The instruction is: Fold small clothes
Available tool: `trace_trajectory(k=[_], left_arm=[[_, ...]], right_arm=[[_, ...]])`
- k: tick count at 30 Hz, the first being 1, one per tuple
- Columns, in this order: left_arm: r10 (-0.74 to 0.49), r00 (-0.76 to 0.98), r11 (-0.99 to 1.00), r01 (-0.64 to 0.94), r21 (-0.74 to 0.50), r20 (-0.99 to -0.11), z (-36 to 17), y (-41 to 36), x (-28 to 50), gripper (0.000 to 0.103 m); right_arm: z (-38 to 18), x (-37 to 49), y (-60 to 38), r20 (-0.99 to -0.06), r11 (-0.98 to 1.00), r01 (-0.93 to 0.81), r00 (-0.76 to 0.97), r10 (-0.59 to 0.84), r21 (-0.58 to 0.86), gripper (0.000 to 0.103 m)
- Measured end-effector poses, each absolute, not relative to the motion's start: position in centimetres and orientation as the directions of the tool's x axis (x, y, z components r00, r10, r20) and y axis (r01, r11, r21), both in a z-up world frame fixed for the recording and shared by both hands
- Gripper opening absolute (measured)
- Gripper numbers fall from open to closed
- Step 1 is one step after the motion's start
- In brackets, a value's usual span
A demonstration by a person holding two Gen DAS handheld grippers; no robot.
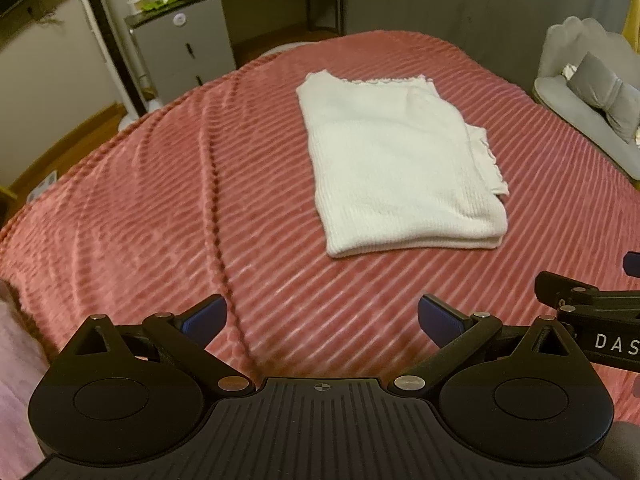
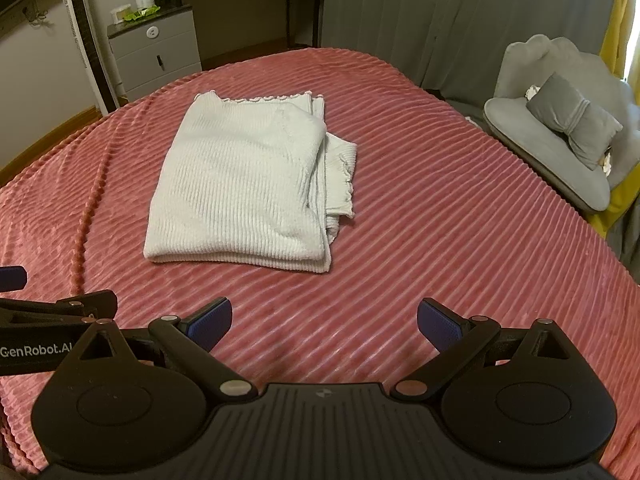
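Observation:
A white ribbed knit garment [image 1: 396,164] lies folded into a rough rectangle on the pink ribbed bedspread [image 1: 160,200], with a frilled edge sticking out on its right side. The same garment [image 2: 248,188] sits left of centre in the right wrist view. My left gripper [image 1: 322,320] hovers open over the bedspread, well short of the garment's near edge, nothing between its blue pads [image 1: 206,320]. My right gripper [image 2: 324,322] is open too, equally far back and empty. Each gripper's body shows at the edge of the other's view.
The bedspread [image 2: 460,240] covers a bed. A grey bedside cabinet [image 1: 184,52] with small items on top stands beyond the far left corner. A grey shell-shaped chair [image 2: 560,148] with a cushion stands to the right. Grey curtains hang behind.

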State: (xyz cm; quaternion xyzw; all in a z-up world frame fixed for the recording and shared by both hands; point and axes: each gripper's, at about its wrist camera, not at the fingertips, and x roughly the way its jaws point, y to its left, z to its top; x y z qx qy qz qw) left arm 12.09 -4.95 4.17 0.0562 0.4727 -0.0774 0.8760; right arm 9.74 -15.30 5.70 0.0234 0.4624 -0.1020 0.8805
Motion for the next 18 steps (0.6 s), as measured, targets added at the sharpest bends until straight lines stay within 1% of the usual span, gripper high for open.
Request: trace_trajectory(k=[18], left_arm=[[-0.093,0.552,0.981,0.193,0.018,-0.829,4.18,-5.51,12.26,0.103]], right_arm=[[5.73,9.65,-15.83,-0.805,0.976,0.209,0.567,-0.173,-0.062,0.099]])
